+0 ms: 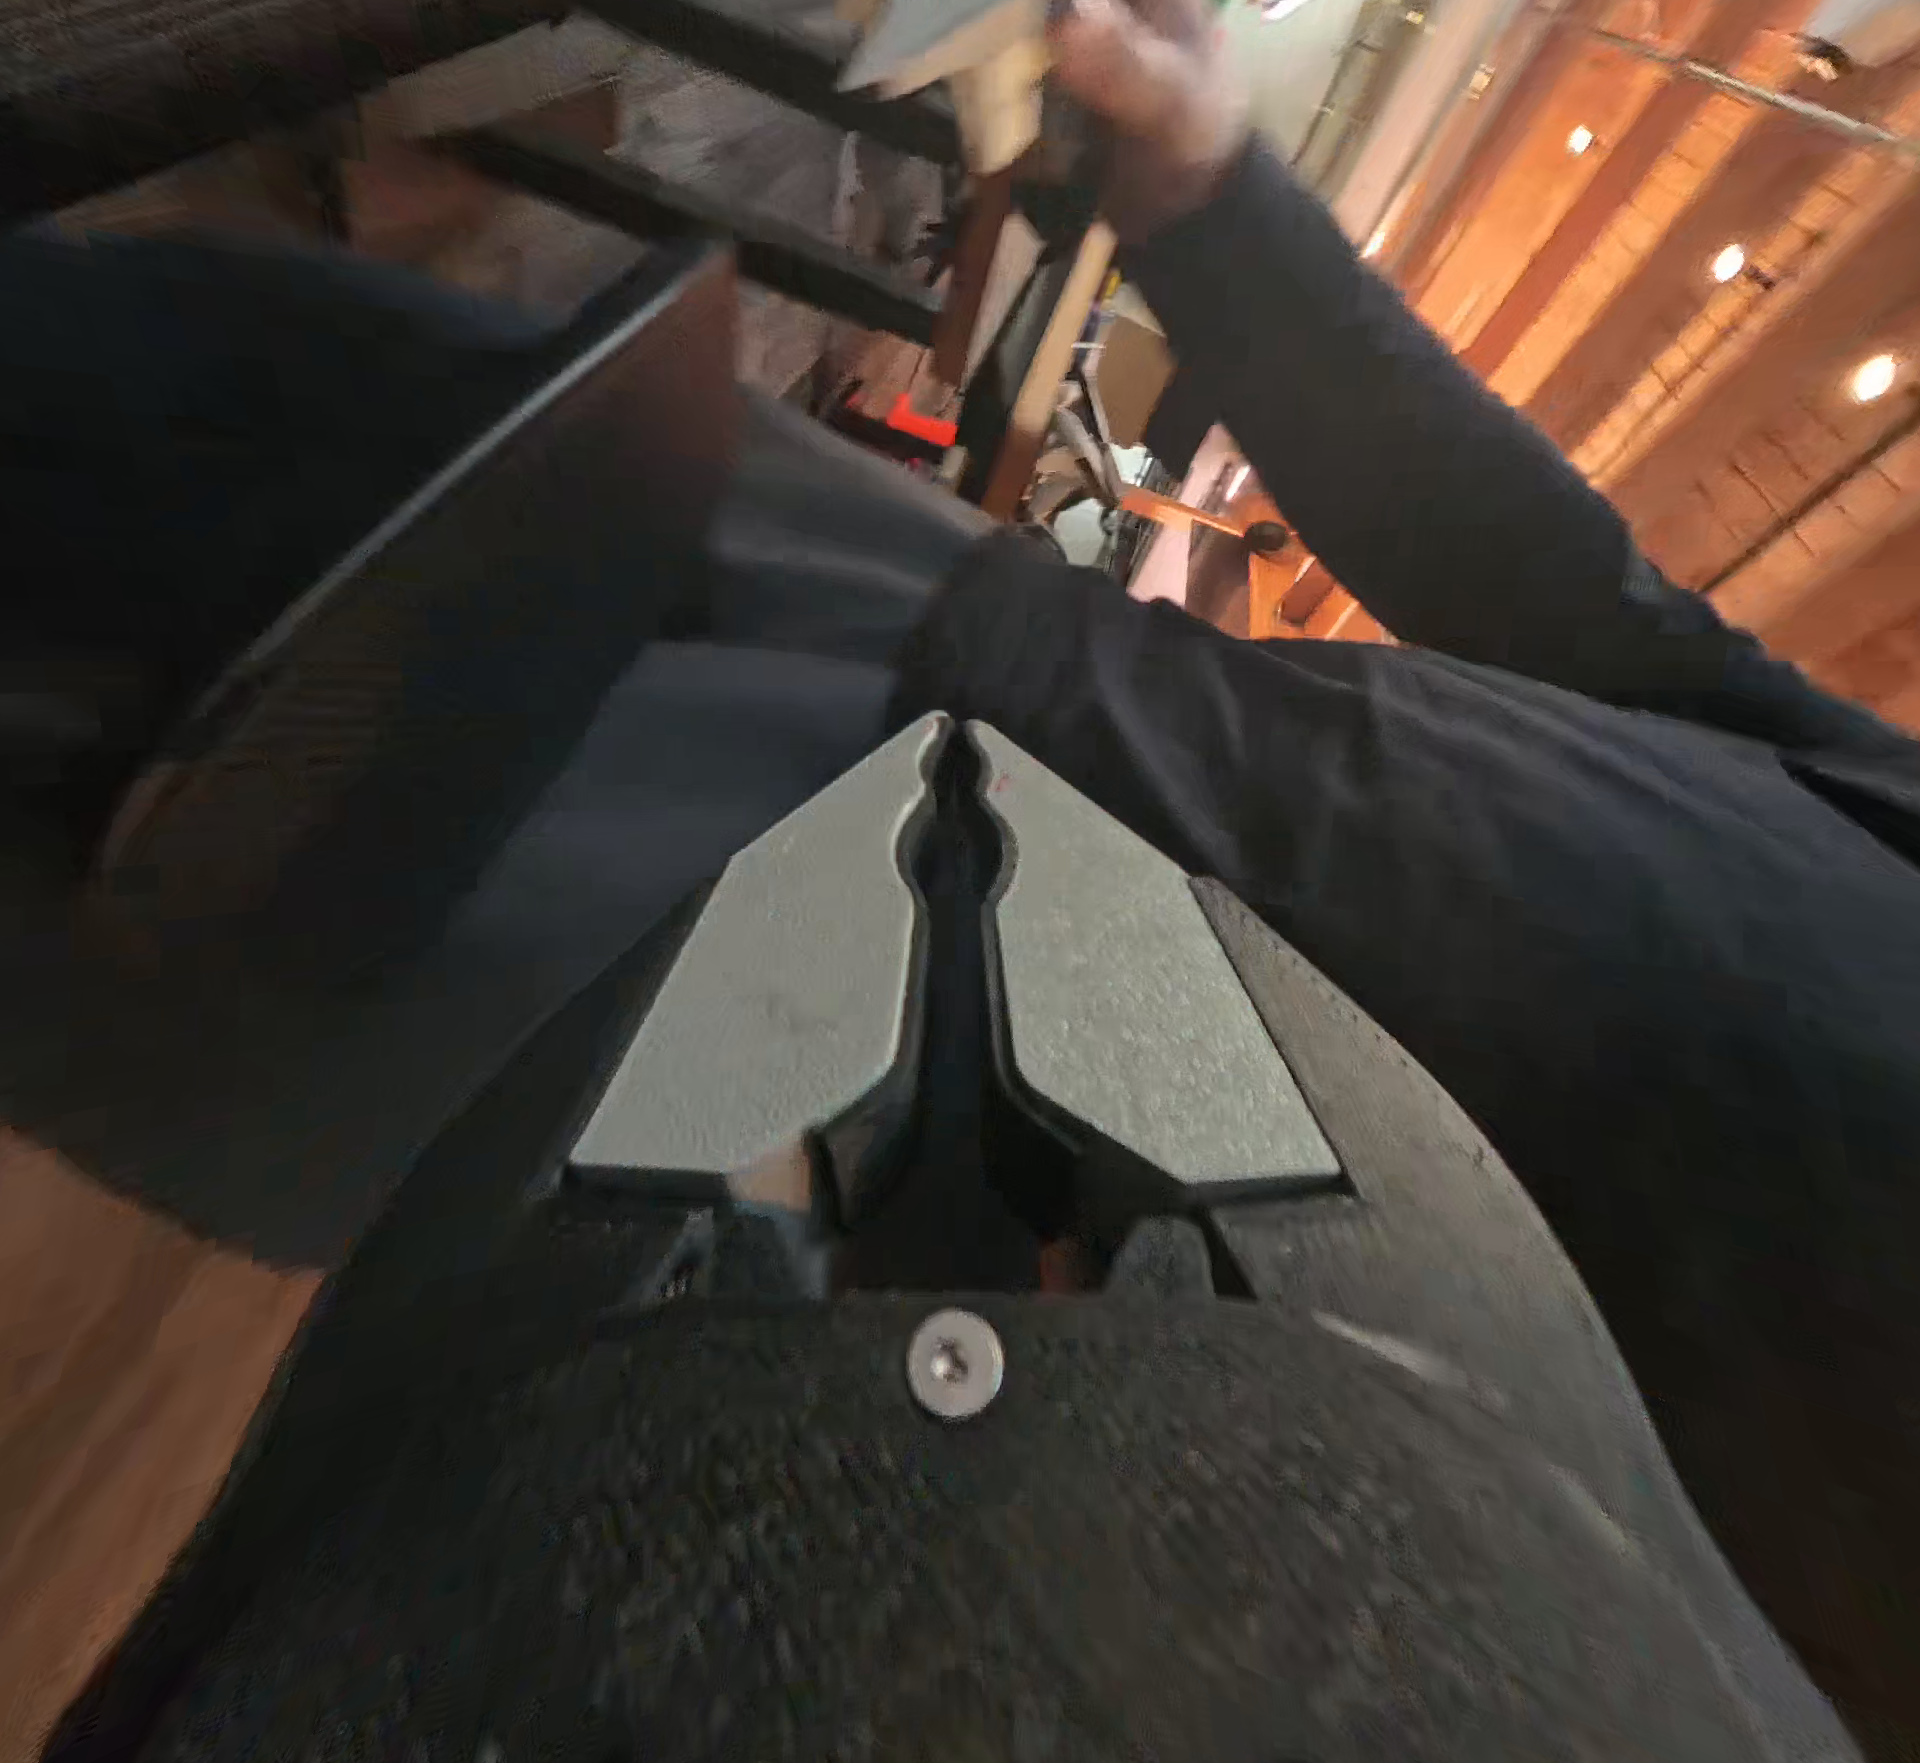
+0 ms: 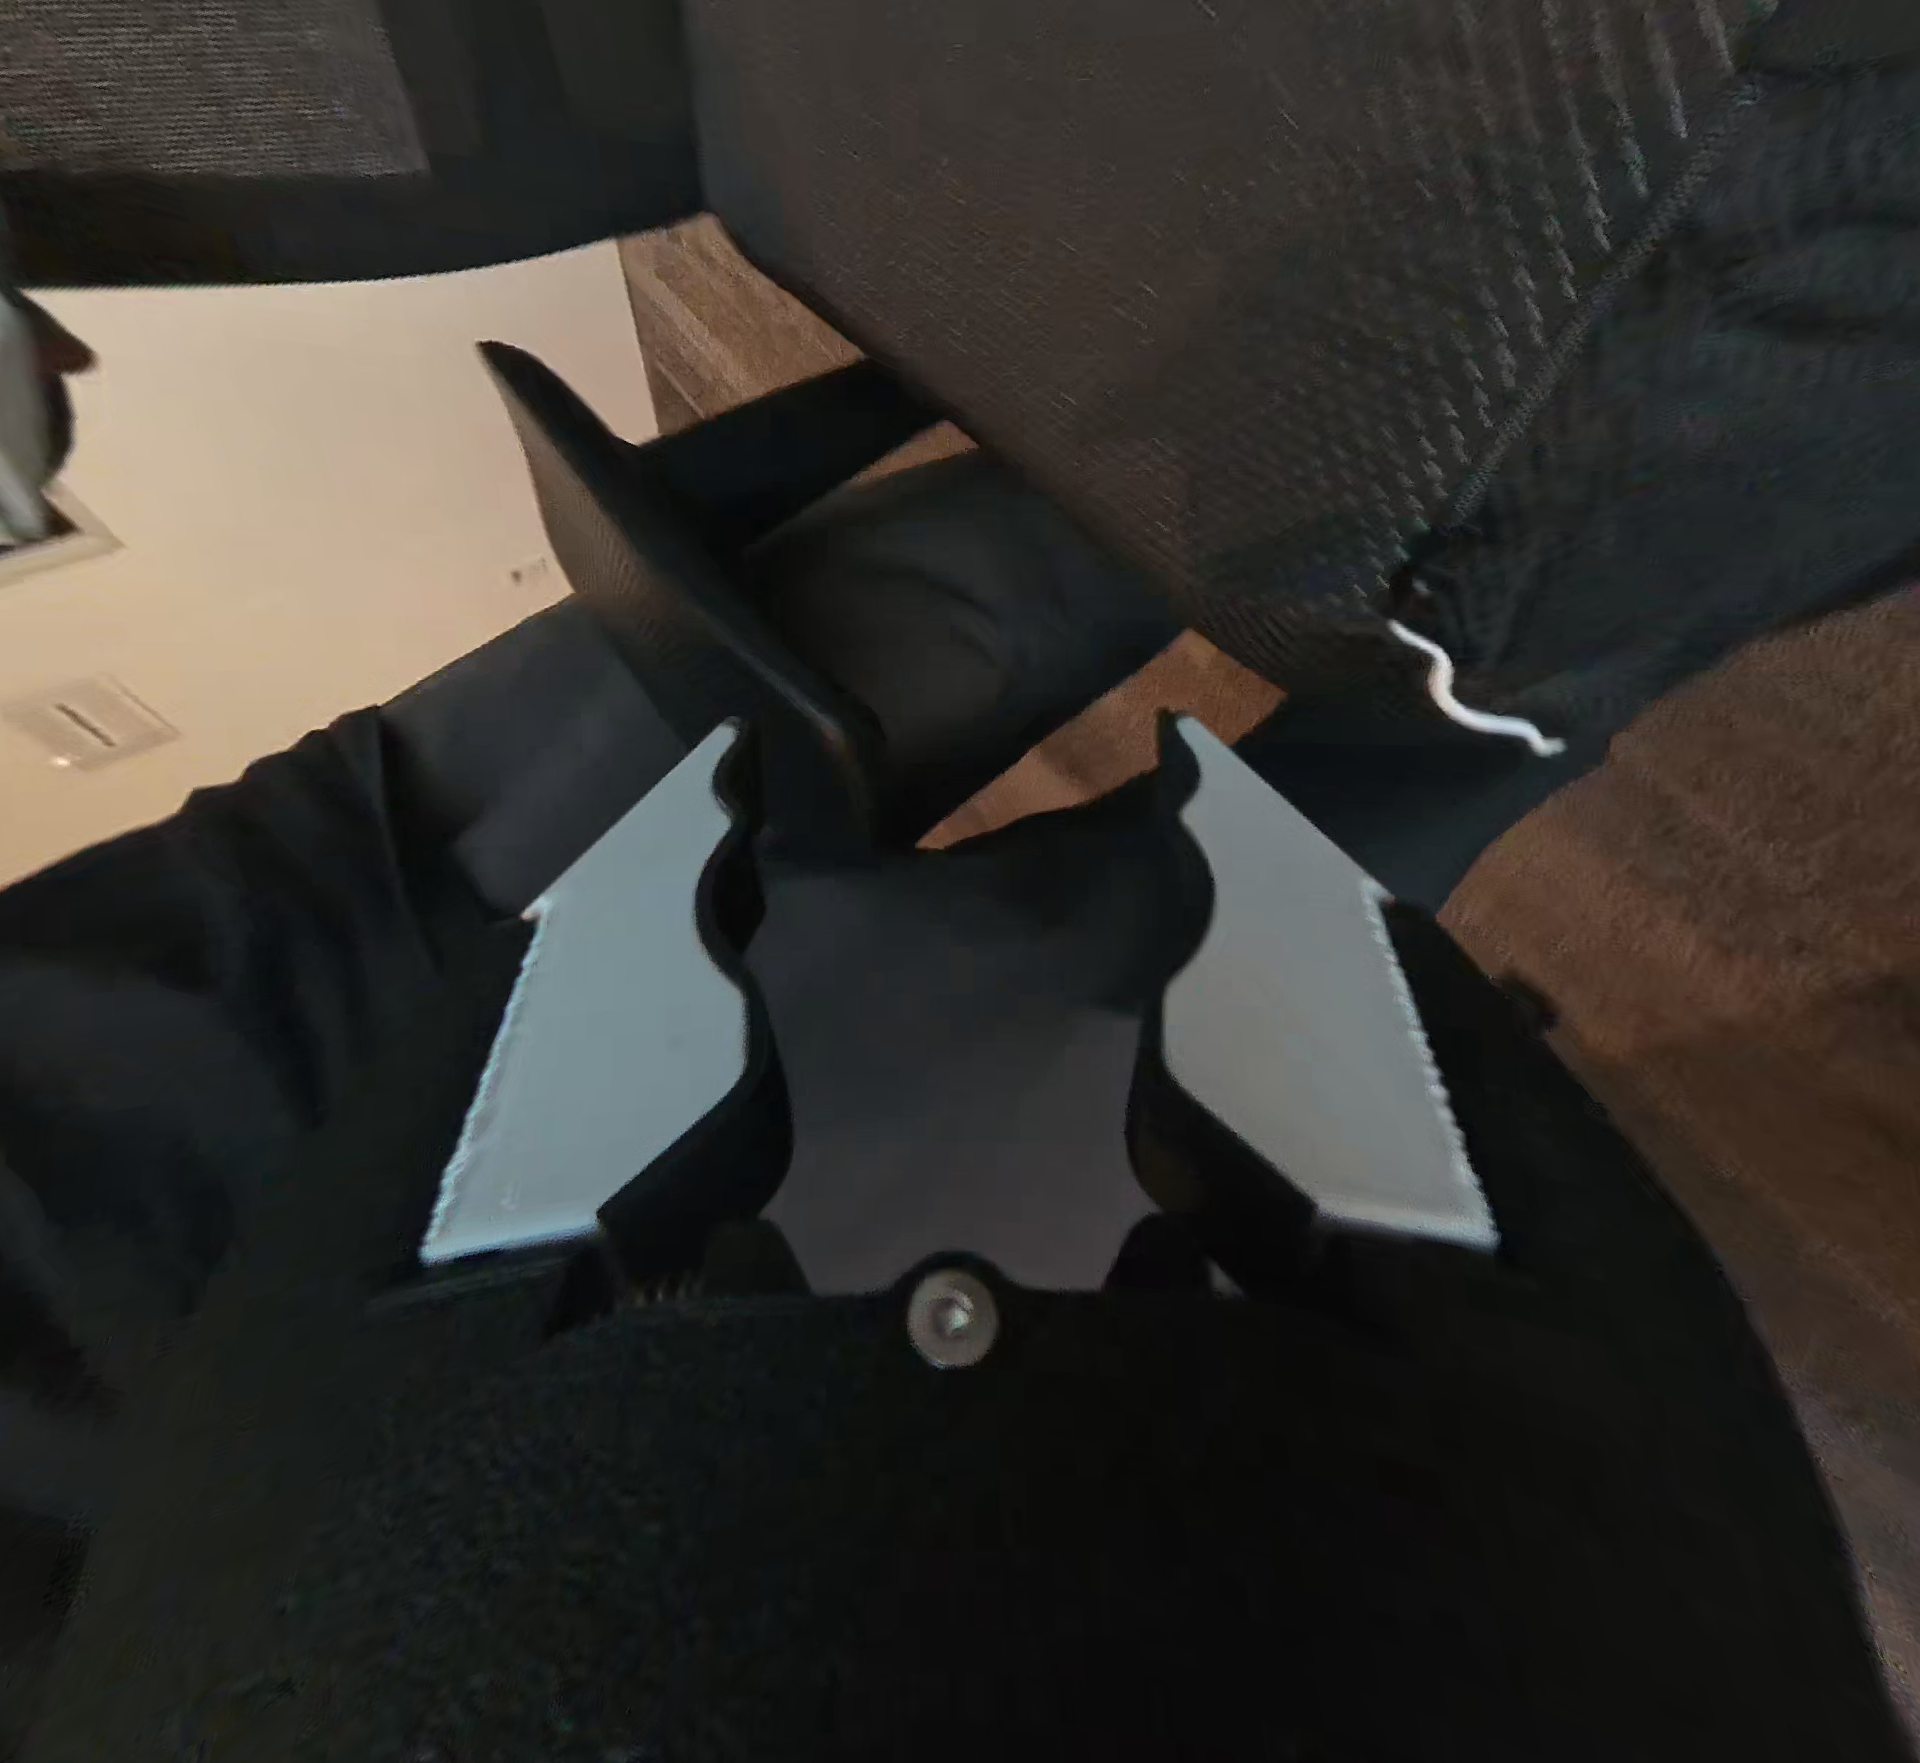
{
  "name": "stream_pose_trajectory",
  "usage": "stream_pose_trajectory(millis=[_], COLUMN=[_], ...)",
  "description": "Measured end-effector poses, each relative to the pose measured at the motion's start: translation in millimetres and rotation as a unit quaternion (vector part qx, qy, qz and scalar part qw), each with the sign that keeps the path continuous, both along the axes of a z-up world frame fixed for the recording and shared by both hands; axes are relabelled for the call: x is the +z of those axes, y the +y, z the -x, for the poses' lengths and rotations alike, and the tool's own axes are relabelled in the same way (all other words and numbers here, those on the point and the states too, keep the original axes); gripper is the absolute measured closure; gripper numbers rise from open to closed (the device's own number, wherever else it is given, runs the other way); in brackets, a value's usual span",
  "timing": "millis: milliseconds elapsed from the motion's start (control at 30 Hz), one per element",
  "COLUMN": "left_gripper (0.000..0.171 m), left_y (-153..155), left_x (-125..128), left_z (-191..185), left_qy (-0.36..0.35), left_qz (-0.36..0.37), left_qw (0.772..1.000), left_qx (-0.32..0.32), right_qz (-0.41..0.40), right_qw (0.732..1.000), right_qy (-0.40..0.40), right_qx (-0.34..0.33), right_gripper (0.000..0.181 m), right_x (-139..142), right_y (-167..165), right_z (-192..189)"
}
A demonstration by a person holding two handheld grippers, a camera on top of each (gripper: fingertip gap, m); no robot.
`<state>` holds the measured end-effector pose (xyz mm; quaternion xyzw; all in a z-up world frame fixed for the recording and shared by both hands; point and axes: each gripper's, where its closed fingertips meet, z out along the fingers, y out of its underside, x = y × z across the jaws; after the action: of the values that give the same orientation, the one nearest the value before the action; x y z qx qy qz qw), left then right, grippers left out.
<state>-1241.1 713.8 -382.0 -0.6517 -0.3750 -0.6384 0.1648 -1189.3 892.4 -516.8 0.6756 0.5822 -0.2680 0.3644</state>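
In the left wrist view my left gripper (image 1: 954, 726) is shut, its tips meeting on a bunched fold of black cloth (image 1: 1299, 830) that stretches away to the right. A dark flat panel with a pale edge (image 1: 468, 591) stands to the left. In the right wrist view my right gripper (image 2: 961, 726) stands open, with black cloth (image 2: 935, 1038) lying between its fingers; I see no pad pressing on it. The end of a black flat panel (image 2: 644, 550) reaches down to the left fingertip (image 2: 717, 778). The picture is blurred.
A person's hand (image 1: 1143, 82) and dark sleeve (image 1: 1403, 425) reach across the upper right of the left view. A dark ribbed knit fabric (image 2: 1143, 207) with a white thread (image 2: 1455, 695) hangs above a wooden surface (image 2: 1091, 757). Brown fabric (image 2: 1714, 882) lies at right.
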Motion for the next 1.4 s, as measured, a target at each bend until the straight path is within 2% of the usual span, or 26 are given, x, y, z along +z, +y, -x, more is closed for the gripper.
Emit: stream_pose_trajectory(millis=[67, 100, 133, 167, 200, 233, 267, 300, 333, 367, 400, 433, 467, 500, 533, 567, 600, 667, 700, 767, 833, 933, 1000, 1100, 1200, 1400], left_gripper=[0.171, 0.171, 0.171, 0.171, 0.171, 0.171, 0.171, 0.171, 0.157, 0.144, 0.141, 0.141, 0.147, 0.149, 0.138, 0.117, 0.115, 0.132, 0.133, 0.11, 0.11, 0.103, 0.105, 0.104, 0.104, 0.107], left_y=[19, 28, 38, 48, 59, 70, 83, 94, 107, 120, 131, 139, 145, 147, 147, 147, 146, 140, 132, 113, 98, 84, 77, 73, 82, 102], left_x=[50, 77, 104, 127, 145, 159, 173, 191, 201, 197, 180, 155, 128, 101, 76, 56, 41, 20, 8, -20, -41, -59, -64, -66, -59, -42], left_z=[5, 7, 8, 12, 22, 46, 82, 117, 137, 143, 145, 145, 141, 136, 132, 127, 123, 124, 126, 129, 127, 124, 127, 140, 156, 195], left_qy=[0.065, 0.126, 0.21, 0.312, 0.429, 0.561, 0.687, 0.78, 0.827, 0.835, 0.821, 0.793, 0.757, 0.721, 0.691, 0.667, 0.654, 0.652, 0.651, 0.647, 0.636, 0.611, 0.609, 0.622, 0.633, 0.671], left_qz=[-0.076, -0.106, -0.127, -0.136, -0.127, -0.095, -0.047, -0.01, -0.005, -0.017, -0.016, -0.004, 0.011, 0.03, 0.048, 0.055, 0.053, 0.07, 0.095, 0.15, 0.175, 0.194, 0.207, 0.224, 0.215, 0.211], left_qw=[0.995, 0.986, 0.968, 0.936, 0.885, 0.81, 0.714, 0.62, 0.56, 0.548, 0.569, 0.605, 0.645, 0.681, 0.707, 0.727, 0.74, 0.743, 0.742, 0.734, 0.738, 0.757, 0.756, 0.742, 0.738, 0.707], left_qx=[-0.006, -0.026, -0.057, -0.094, -0.13, -0.145, -0.124, -0.081, -0.05, -0.042, -0.051, -0.072, -0.101, -0.128, -0.144, -0.151, -0.149, -0.132, -0.129, -0.138, -0.144, -0.128, -0.12, -0.113, -0.095, -0.07], right_qz=[-0.019, -0.047, -0.09, -0.14, -0.198, -0.261, -0.336, -0.408, -0.45, -0.456, -0.447, -0.43, -0.418, -0.43, -0.441, -0.439, -0.429, -0.413, -0.407, -0.409, -0.402, -0.393, -0.392, -0.392, -0.398, -0.409], right_qw=[0.996, 0.988, 0.972, 0.946, 0.912, 0.875, 0.838, 0.802, 0.781, 0.78, 0.793, 0.81, 0.823, 0.823, 0.822, 0.826, 0.835, 0.856, 0.865, 0.874, 0.884, 0.892, 0.891, 0.888, 0.883, 0.874], right_qy=[0.09, 0.147, 0.213, 0.286, 0.354, 0.402, 0.425, 0.432, 0.428, 0.42, 0.408, 0.393, 0.378, 0.364, 0.353, 0.345, 0.338, 0.307, 0.29, 0.259, 0.236, 0.223, 0.229, 0.237, 0.247, 0.259], right_qx=[0.011, 0.026, 0.041, 0.054, 0.065, 0.072, 0.071, 0.067, 0.071, 0.078, 0.074, 0.069, 0.074, 0.074, 0.074, 0.074, 0.067, 0.05, 0.048, 0.039, 0.032, 0.026, 0.026, 0.03, 0.031, 0.029], right_gripper=[0.119, 0.12, 0.12, 0.119, 0.116, 0.11, 0.104, 0.096, 0.096, 0.096, 0.093, 0.092, 0.087, 0.083, 0.083, 0.083, 0.082, 0.071, 0.067, 0.066, 0.066, 0.068, 0.067, 0.069, 0.072, 0.072], right_x=[25, 44, 69, 101, 138, 172, 199, 220, 233, 239, 239, 234, 227, 219, 210, 201, 191, 168, 156, 133, 116, 101, 96, 92, 91, 97], right_y=[-5, -5, -2, 3, 9, 18, 33, 49, 58, 57, 52, 44, 37, 36, 35, 30, 23, 14, 12, 11, 9, 4, 3, 3, 8, 22], right_z=[17, 27, 40, 56, 72, 87, 101, 114, 123, 128, 132, 134, 133, 134, 134, 133, 132, 126, 123, 120, 120, 125, 132, 142, 155, 180])
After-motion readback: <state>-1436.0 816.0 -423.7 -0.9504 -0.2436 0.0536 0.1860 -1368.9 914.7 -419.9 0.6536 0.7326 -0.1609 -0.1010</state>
